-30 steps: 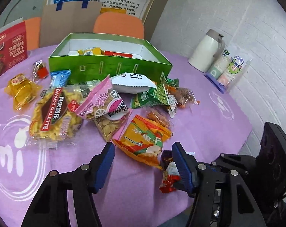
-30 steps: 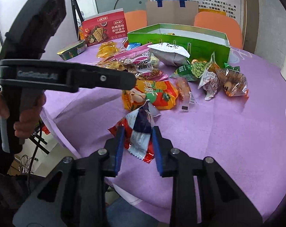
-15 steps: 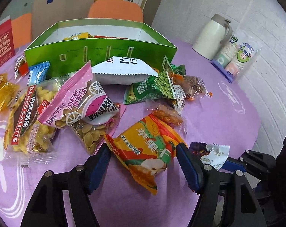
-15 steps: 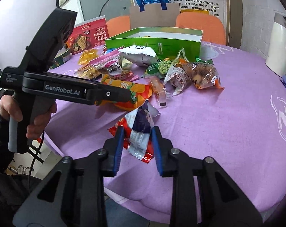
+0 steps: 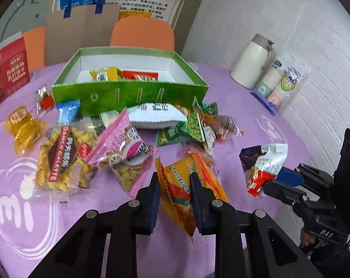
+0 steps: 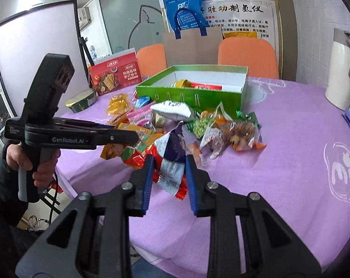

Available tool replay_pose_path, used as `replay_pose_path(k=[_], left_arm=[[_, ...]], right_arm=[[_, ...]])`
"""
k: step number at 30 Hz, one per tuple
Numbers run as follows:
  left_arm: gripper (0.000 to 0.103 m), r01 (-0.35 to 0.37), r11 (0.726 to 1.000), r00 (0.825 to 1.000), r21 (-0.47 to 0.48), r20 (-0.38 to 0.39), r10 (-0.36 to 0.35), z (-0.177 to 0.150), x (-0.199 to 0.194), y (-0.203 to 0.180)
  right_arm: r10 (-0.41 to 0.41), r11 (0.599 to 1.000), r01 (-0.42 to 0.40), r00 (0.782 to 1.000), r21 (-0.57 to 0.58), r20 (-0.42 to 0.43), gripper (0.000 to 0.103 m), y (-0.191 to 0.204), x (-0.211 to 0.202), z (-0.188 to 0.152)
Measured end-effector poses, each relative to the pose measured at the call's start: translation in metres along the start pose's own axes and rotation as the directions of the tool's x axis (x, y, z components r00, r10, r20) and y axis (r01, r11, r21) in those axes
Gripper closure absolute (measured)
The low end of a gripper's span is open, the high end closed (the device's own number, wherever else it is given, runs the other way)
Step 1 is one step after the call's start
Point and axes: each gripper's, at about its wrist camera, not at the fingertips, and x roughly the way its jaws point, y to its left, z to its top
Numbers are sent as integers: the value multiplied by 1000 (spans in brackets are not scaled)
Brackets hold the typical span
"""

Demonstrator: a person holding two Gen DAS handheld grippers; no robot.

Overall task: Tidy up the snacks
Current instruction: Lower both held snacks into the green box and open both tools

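Observation:
My left gripper (image 5: 174,185) is shut on an orange snack packet (image 5: 186,185), lifted slightly off the purple tablecloth. My right gripper (image 6: 168,169) is shut on a red, white and dark blue snack packet (image 6: 172,162), held above the table; the same packet (image 5: 263,164) shows at the right of the left wrist view. An open green box (image 5: 128,92) stands at the back with a yellow and a red packet inside. Loose snacks lie in front of it: a white pouch (image 5: 156,115), a green pea bag (image 5: 184,132), a pink seed bag (image 5: 124,148), a biscuit bag (image 5: 61,159).
A white thermos (image 5: 253,62) and a pack of paper cups (image 5: 279,85) stand at the back right. A red cracker box (image 5: 5,74) is at the left edge. Orange chairs and a brown paper bag are behind the table. A hand (image 6: 42,164) holds the left gripper's handle.
My left gripper moved forward over the orange packet, shut on it and raised it. My right gripper lifted its packet off the table and carried it up and to the right.

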Motion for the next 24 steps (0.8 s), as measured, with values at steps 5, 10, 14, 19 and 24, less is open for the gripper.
replay_pose_path(k=[5, 10, 14, 19, 24], left_arm=[[79, 27, 999, 996, -34, 84, -25, 28, -28, 13], [79, -8, 994, 979, -113, 203, 31, 76, -55, 42], [79, -69, 979, 970, -190, 217, 110, 117, -46, 74], [79, -121, 966, 973, -227, 167, 161, 147, -4, 104], [79, -132, 962, 982, -240, 103, 160, 155, 36, 125]], right_arm=[[-21, 1000, 20, 999, 11, 47, 74, -7, 6, 34], [-29, 997, 25, 998, 70, 61, 74, -25, 30, 74], [-48, 993, 41, 998, 114, 52, 74, -43, 59, 101], [-72, 984, 68, 997, 165, 16, 74, -67, 99, 121], [-98, 982, 103, 994, 156, -42, 74, -80, 137, 125]])
